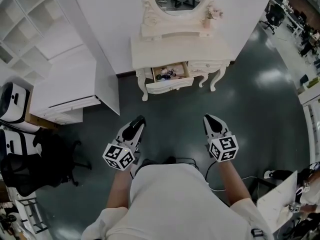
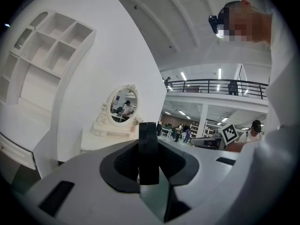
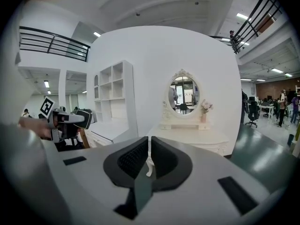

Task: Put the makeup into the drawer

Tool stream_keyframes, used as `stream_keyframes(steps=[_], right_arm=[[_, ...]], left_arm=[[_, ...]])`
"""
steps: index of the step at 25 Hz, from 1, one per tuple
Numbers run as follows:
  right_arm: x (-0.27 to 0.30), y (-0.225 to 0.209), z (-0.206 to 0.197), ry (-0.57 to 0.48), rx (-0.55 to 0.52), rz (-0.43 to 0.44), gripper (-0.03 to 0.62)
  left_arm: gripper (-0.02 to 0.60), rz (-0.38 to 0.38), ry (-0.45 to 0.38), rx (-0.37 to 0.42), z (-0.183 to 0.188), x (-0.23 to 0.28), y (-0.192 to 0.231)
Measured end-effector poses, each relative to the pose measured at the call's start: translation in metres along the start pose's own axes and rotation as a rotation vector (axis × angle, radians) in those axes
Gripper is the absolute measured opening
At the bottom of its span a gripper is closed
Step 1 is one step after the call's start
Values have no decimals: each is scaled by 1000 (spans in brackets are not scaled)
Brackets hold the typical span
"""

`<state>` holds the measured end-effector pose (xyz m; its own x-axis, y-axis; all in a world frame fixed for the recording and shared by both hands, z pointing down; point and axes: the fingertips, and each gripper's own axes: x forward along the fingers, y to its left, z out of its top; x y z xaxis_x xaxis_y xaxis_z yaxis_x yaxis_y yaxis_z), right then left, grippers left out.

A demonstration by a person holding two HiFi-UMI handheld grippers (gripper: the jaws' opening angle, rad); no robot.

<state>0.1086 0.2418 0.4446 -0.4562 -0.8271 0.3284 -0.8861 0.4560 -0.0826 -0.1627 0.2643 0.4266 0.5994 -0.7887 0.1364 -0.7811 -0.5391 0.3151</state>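
My left gripper is shut on a flat black makeup item that stands upright between its jaws. At the same height on the other side, my right gripper is shut with nothing in it; its jaws nearly touch. Both hang over the dark floor, well short of the white dressing table. The table's left drawer is pulled open and several small items lie inside. The oval mirror stands on the table top. In the right gripper view the left gripper shows at the far left.
A white shelf unit with a low cabinet stands to the left of the table. A black chair sits at the lower left. A small flower vase is on the table's right end. Cables trail on the floor behind me.
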Motion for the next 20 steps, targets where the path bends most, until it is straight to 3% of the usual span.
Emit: stream_keyframes(steps=[11,20], right_arm=[[5,-17,0,8,-42,34,35],[27,-35,1,31,-22,3,35]], left_arm=[[101,-2,6,-8,-6,28,-15],[101,-21,24,-10,0,57,6]])
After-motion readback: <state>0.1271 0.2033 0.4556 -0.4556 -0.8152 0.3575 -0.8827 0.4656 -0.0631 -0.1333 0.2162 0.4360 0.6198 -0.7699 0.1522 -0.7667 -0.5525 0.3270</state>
